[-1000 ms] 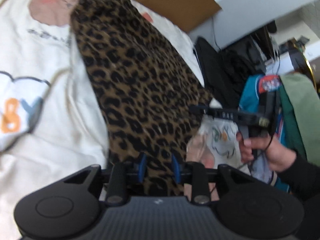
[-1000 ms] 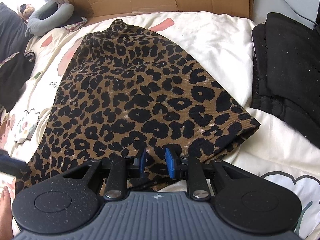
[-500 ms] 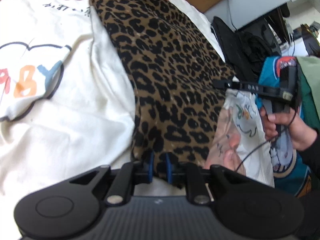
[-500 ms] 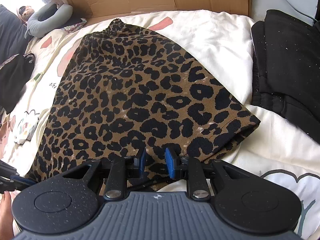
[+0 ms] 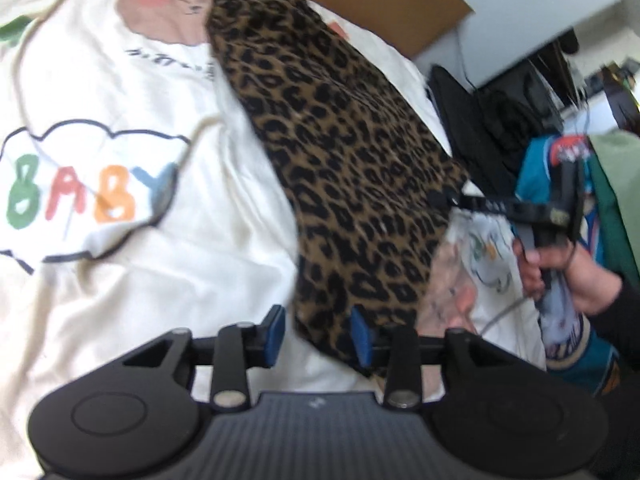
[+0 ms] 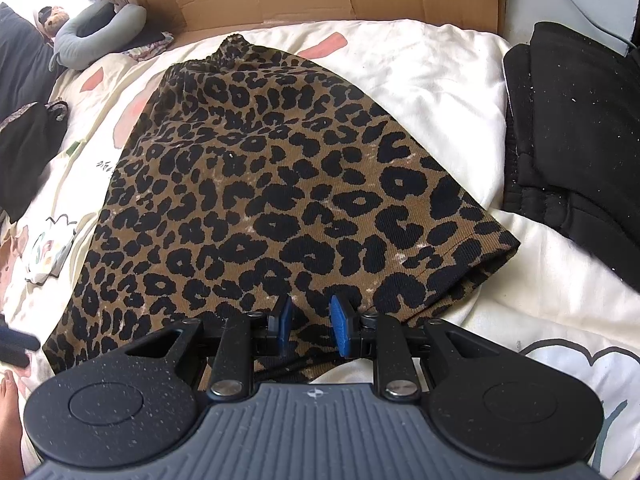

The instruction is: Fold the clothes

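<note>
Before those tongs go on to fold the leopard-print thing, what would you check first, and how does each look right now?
1. Leopard-print skirt lies flat on the cream blanket: ok.
2. Left tongs open at the skirt's near corner: ok.
3. Left tongs gripping fabric: not ok, only one pad touches the hem.
4. Right tongs open over the near hem: ok.
5. Right tongs gripping fabric: cannot tell.
6. Black garment clear of the skirt: ok, apart.

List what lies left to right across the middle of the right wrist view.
black bag → cream bedspread → leopard-print garment → folded black clothes
</note>
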`<action>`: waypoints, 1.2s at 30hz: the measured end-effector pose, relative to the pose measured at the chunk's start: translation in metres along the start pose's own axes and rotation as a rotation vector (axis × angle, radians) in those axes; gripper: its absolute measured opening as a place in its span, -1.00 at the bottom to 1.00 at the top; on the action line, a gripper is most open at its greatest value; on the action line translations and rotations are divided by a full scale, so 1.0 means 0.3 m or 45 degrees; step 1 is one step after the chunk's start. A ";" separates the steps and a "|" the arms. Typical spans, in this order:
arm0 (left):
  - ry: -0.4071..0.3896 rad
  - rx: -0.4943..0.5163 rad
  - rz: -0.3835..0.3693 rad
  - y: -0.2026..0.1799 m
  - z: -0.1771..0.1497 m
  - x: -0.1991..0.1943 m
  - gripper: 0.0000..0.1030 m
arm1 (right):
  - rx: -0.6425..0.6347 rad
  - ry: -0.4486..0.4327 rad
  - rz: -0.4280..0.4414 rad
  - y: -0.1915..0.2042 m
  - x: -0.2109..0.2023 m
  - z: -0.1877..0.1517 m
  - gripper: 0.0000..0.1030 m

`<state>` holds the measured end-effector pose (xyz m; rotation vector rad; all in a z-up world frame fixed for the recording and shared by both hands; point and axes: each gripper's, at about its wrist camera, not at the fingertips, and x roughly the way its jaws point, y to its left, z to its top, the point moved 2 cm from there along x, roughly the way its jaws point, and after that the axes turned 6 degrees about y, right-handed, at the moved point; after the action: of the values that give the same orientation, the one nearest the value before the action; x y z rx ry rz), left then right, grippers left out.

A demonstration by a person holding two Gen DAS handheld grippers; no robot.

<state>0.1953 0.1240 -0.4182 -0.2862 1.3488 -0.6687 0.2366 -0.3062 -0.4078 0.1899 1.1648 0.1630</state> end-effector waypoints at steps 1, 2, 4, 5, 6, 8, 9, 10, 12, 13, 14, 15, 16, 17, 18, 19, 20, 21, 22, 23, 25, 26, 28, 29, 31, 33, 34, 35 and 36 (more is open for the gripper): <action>-0.001 -0.023 -0.009 0.008 0.004 0.009 -0.25 | -0.001 0.000 0.000 0.000 0.000 0.000 -0.45; -0.001 -0.046 -0.030 0.016 0.005 0.021 -0.25 | -0.002 0.001 0.000 0.000 0.001 0.000 -0.45; -0.002 -0.094 -0.071 0.031 0.006 0.043 -0.25 | -0.004 0.001 0.002 -0.001 0.001 0.000 -0.45; -0.002 -0.118 -0.091 0.039 0.007 0.054 -0.25 | -0.005 0.002 0.003 -0.002 0.002 0.000 -0.45; -0.002 -0.144 -0.115 0.046 0.006 0.065 -0.25 | -0.003 0.001 0.004 -0.002 0.001 -0.001 -0.45; 0.003 -0.199 -0.164 0.058 0.001 0.084 -0.26 | -0.002 0.000 0.006 -0.002 0.001 -0.002 -0.45; 0.005 -0.227 -0.186 0.065 -0.003 0.092 -0.26 | -0.003 -0.001 0.007 -0.003 0.000 -0.002 -0.45; 0.004 -0.261 -0.214 0.073 -0.008 0.099 -0.26 | -0.003 -0.001 0.009 -0.004 0.000 -0.003 -0.45; -0.001 -0.328 -0.279 0.083 -0.023 0.116 -0.26 | 0.001 -0.002 0.013 -0.009 -0.001 -0.005 -0.45; -0.004 -0.360 -0.312 0.086 -0.032 0.125 -0.27 | 0.002 -0.002 0.014 -0.011 -0.001 -0.006 -0.45; -0.006 -0.392 -0.345 0.090 -0.041 0.133 -0.27 | 0.004 -0.003 0.016 -0.013 -0.002 -0.007 -0.45; -0.009 -0.425 -0.378 0.094 -0.050 0.142 -0.27 | 0.006 -0.004 0.019 -0.017 -0.003 -0.008 -0.45; -0.011 -0.457 -0.411 0.097 -0.059 0.150 -0.27 | 0.009 -0.004 0.022 -0.019 -0.005 -0.009 -0.45; -0.011 -0.486 -0.441 0.099 -0.068 0.159 -0.27 | 0.012 -0.005 0.024 -0.022 -0.006 -0.010 -0.45; -0.007 -0.511 -0.464 0.098 -0.076 0.170 -0.27 | 0.013 -0.006 0.026 -0.023 -0.007 -0.011 -0.45; -0.002 -0.533 -0.480 0.096 -0.084 0.182 -0.27 | 0.014 -0.007 0.027 -0.024 -0.007 -0.013 -0.45; 0.005 -0.550 -0.489 0.094 -0.090 0.193 -0.27 | 0.015 -0.007 0.028 -0.025 -0.008 -0.014 -0.45; 0.014 -0.561 -0.495 0.093 -0.096 0.206 -0.27 | 0.015 -0.008 0.029 -0.025 -0.008 -0.015 -0.45; 0.021 -0.574 -0.506 0.092 -0.101 0.219 -0.27 | 0.015 -0.008 0.030 -0.026 -0.007 -0.015 -0.45; 0.025 -0.589 -0.522 0.093 -0.104 0.232 -0.27 | 0.015 -0.008 0.030 -0.026 -0.007 -0.014 -0.45; 0.012 -0.645 -0.582 0.094 -0.107 0.248 -0.27 | 0.013 -0.008 0.031 -0.027 -0.007 -0.014 -0.45; -0.001 -0.683 -0.630 0.097 -0.108 0.250 -0.27 | 0.013 -0.008 0.032 -0.027 -0.007 -0.015 -0.45; -0.017 -0.724 -0.696 0.093 -0.104 0.256 -0.27 | 0.015 -0.011 0.034 -0.028 -0.009 -0.016 -0.45; -0.019 -0.729 -0.705 0.091 -0.102 0.260 -0.27 | 0.017 -0.013 0.036 -0.029 -0.010 -0.017 -0.45; -0.012 -0.716 -0.683 0.090 -0.104 0.266 -0.27 | 0.019 -0.015 0.039 -0.030 -0.011 -0.018 -0.45; -0.001 -0.711 -0.658 0.088 -0.108 0.279 -0.27 | 0.022 -0.017 0.040 -0.031 -0.012 -0.018 -0.45; 0.005 -0.706 -0.643 0.085 -0.111 0.287 -0.27 | 0.023 -0.019 0.040 -0.032 -0.012 -0.018 -0.45; 0.009 -0.701 -0.632 0.084 -0.113 0.293 -0.27 | 0.024 -0.020 0.040 -0.033 -0.013 -0.018 -0.45; 0.007 -0.697 -0.629 0.084 -0.117 0.294 -0.27 | 0.027 -0.023 0.038 -0.035 -0.014 -0.018 -0.45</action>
<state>0.1751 0.0978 -0.5107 -1.0831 1.4618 -0.6902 0.2303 -0.3171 -0.4085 0.2270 1.1468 0.1754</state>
